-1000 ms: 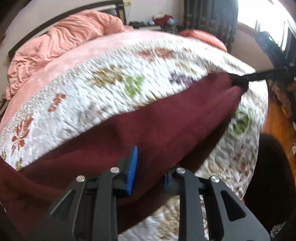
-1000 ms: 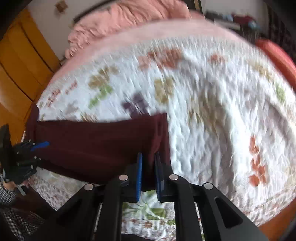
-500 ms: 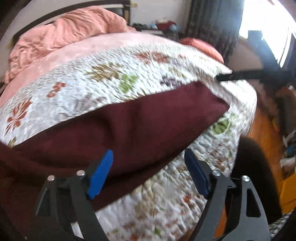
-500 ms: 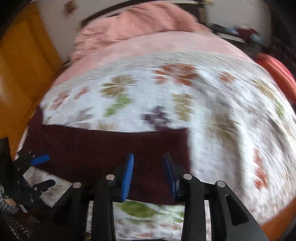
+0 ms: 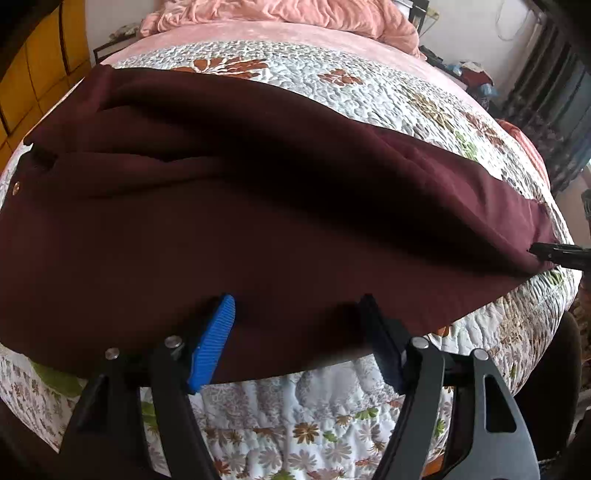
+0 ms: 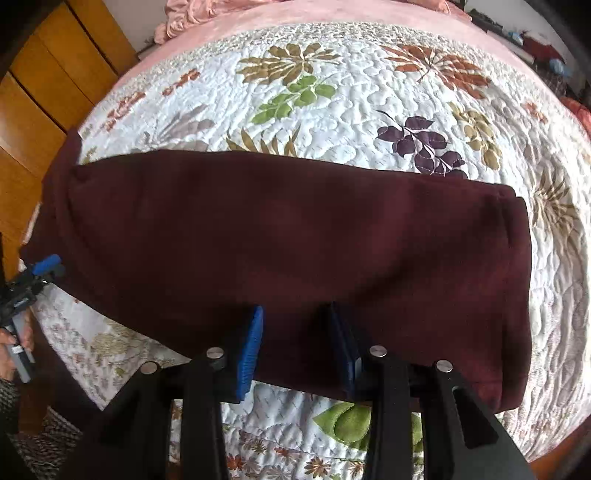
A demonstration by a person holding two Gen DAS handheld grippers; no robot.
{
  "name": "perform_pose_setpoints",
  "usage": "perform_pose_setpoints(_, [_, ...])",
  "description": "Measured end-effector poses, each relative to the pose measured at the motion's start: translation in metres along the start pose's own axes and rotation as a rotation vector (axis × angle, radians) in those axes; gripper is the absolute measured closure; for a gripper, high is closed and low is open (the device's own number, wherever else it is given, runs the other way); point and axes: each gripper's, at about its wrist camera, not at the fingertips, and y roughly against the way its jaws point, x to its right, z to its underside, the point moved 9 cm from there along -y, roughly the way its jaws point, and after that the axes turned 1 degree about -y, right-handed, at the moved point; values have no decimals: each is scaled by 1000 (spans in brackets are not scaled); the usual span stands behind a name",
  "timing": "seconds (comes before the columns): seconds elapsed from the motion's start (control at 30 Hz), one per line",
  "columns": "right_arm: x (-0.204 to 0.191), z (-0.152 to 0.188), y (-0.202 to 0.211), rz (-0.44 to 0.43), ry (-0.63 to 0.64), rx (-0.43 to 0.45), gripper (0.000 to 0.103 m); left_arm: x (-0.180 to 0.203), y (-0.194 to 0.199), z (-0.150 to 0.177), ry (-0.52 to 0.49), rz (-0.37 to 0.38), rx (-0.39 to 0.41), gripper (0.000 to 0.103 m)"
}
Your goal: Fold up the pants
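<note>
You have a white quilt (image 6: pixel 351 110) with printed leaves and flowers spread over the bed across the middle of both views. A rumpled pink blanket (image 5: pixel 280 14) lies along the top edge. Yellow wooden cupboard doors (image 6: pixel 48 85) fill the upper left, and dark curtains (image 5: pixel 554 96) hang at the upper right.

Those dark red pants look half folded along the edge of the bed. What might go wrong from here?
The pants lie close to the quilt's near edge, so a tug might slide them off the bed. The left gripper, its jaws closing, hangs over a rumpled part; a pinch there may catch one layer only and spoil the fold. The right gripper, jaws opening, holds nothing, so that end could shift.
</note>
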Motion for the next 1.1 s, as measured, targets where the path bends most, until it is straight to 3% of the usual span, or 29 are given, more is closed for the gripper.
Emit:
perform_pose_setpoints(0.13, [-6, -4, -2, 70, 12, 1, 64, 9, -2, -2, -30, -8, 21, 20])
perform_pose_setpoints(0.23, [-24, -16, 18, 90, 21, 42, 63, 8, 12, -8, -4, 35, 44, 20])
perform_pose_setpoints(0.3, [-57, -29, 34, 4, 65, 95, 63, -2, 29, -10, 29, 54, 79, 19])
perform_pose_setpoints(0.33, [-90, -37, 41, -97, 110, 111, 63, -8, 35, -13, 45, 56, 92, 18])
perform_pose_setpoints(0.4, [-147, -43, 46, -255, 204, 107, 60, -20, 41, -16, 68, 47, 101, 17])
perform_pose_setpoints(0.5, [-223, -46, 40, -386, 365, 90, 55, -42, 47, -15, 98, 8, 106, 17])
perform_pose_setpoints(0.6, [-265, -44, 18, -346, 514, 61, 54, -59, 53, -11, 135, -13, 109, 17])
perform_pose_setpoints(0.7, [-286, -41, -8, -323, 577, 5, 54, -74, 59, -7, 153, -41, 111, 17])
perform_pose_setpoints(0.83, [-289, -50, -26, -282, 582, -2, 54, -97, 63, 0, 188, -55, 113, 17])
perform_pose_setpoints(1.0, [-294, -59, 0, -352, 564, 61, 54, -118, 65, 8, 233, -50, 105, 16])
perform_pose_setpoints(1.1, [-294, -68, 2, -331, 573, 78, 52, -123, 58, 7, 251, -38, 87, 16])
